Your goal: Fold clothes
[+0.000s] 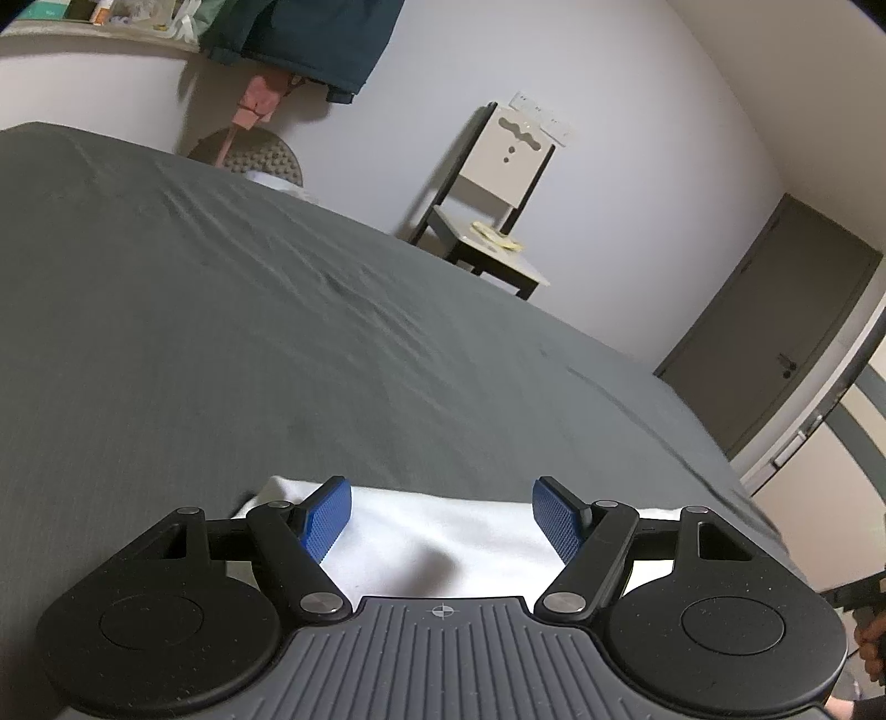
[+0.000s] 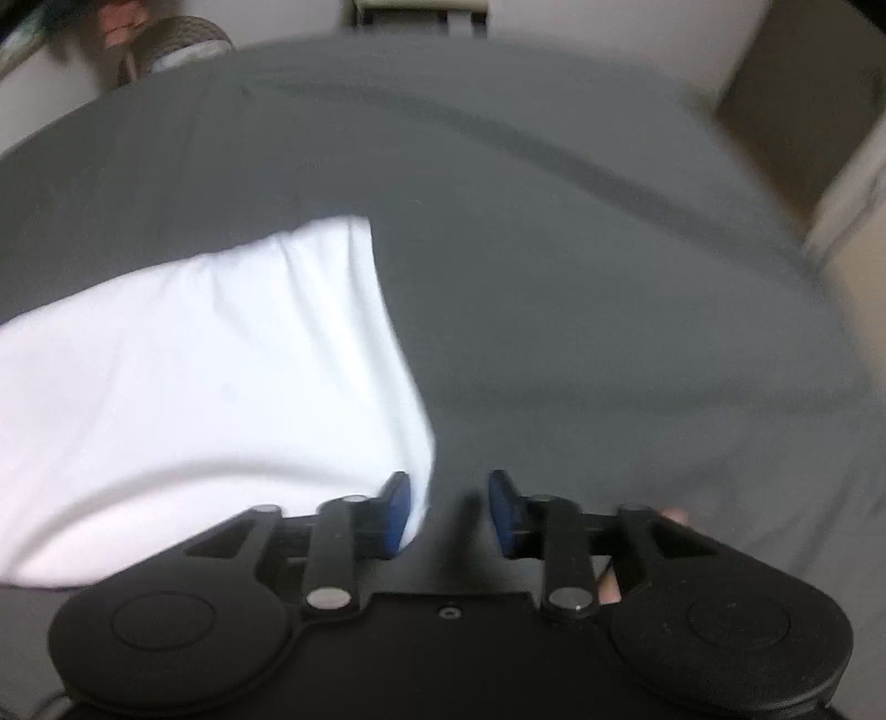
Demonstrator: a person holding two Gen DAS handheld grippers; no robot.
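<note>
A white garment [image 2: 210,387] lies on the dark grey bed sheet [image 2: 554,277]. In the left wrist view its edge [image 1: 443,531] shows just under and between the blue pads. My left gripper [image 1: 441,507] is open wide, held low over that white cloth with nothing clamped. In the blurred right wrist view my right gripper [image 2: 449,501] is open by a narrower gap at the garment's near right corner. Its left pad [image 2: 397,512] overlaps the white edge; whether it touches is unclear. The right pad [image 2: 501,512] stands over bare sheet.
The grey bed [image 1: 249,332] fills most of both views. Beyond its far side stand a chair [image 1: 493,221] with a yellowish item on the seat, a round woven stool [image 1: 260,155], hanging dark clothes [image 1: 310,39], and a dark door [image 1: 775,321]. A person's fingers [image 2: 673,518] show beside my right gripper.
</note>
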